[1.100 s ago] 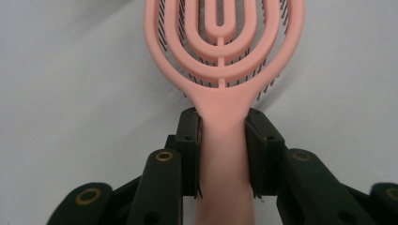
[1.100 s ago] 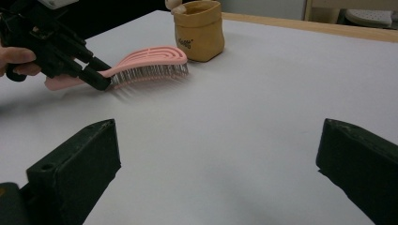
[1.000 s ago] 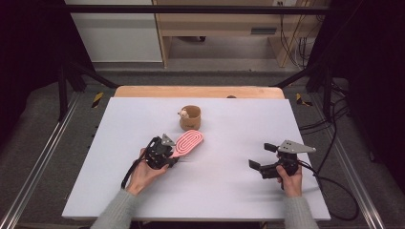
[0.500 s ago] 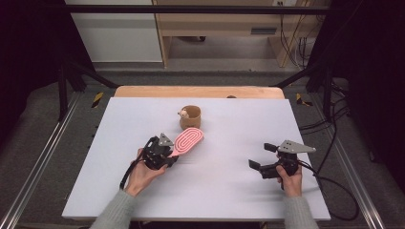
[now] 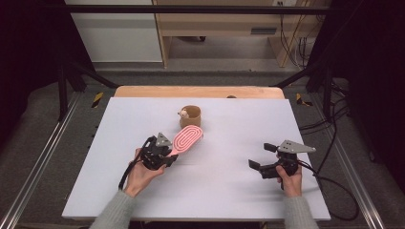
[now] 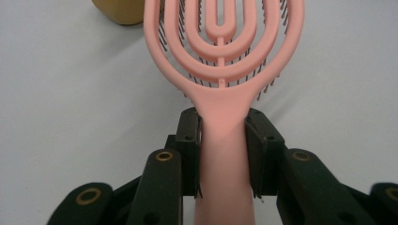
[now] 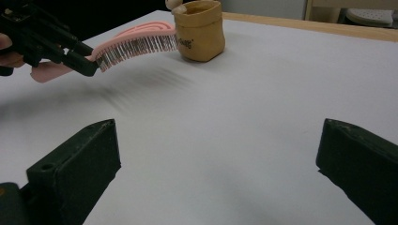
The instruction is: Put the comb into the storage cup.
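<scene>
The high view looks forward and down over the whole tabletop (image 5: 229,191). Both gripper views sit low and close, sharing the pink hairbrush (image 6: 224,56) and tan pouch (image 7: 201,29).

Your left gripper (image 6: 220,154) clamps the handle of a pink hairbrush (image 6: 224,56): smooth moulded plastic, matt to faintly satin, with thin dark bristles that look like fine plastic pins. The jaws look like matt black plastic with brass-coloured rivets. The small tan pouch (image 7: 201,30) looks like soft, matt, paper-like leather, slightly creased. The table (image 5: 229,191) has a smooth, matt, pale grey top; a bare wood strip (image 5: 198,91) edges its far side. Your sleeve (image 5: 112,214) is grey knit cloth.
</scene>
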The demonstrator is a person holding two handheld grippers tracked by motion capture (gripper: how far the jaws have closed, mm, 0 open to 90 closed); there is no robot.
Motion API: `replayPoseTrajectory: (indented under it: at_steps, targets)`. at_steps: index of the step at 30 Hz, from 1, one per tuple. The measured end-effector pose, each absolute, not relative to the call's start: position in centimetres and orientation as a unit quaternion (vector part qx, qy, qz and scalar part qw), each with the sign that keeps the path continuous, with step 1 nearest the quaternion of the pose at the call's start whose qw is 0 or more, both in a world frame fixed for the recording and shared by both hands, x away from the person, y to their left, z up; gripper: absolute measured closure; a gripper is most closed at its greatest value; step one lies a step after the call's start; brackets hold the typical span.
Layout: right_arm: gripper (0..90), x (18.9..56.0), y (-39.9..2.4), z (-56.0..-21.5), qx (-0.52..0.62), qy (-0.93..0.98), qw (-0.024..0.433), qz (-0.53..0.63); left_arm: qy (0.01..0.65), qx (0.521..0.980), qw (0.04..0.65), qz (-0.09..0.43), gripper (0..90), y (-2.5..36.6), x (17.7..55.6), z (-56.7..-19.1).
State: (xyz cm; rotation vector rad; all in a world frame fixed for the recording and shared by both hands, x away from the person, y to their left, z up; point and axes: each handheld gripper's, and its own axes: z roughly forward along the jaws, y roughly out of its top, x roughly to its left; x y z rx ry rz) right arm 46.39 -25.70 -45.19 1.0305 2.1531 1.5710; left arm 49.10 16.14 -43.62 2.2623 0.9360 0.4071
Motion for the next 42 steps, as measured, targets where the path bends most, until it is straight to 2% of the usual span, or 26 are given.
replayPoseTrajectory:
  at_steps: [22,42]
  targets:
    - [0.3,46.3,-25.4,-44.9,0.356,0.743,0.142,0.549,0.359,0.847,0.352,0.172,69.2,16.8,48.3,-42.1]
    - [0.3,46.1,-22.6,-43.5,0.332,0.745,0.135,0.563,0.361,0.834,0.372,0.190,69.2,16.7,47.6,-41.1]
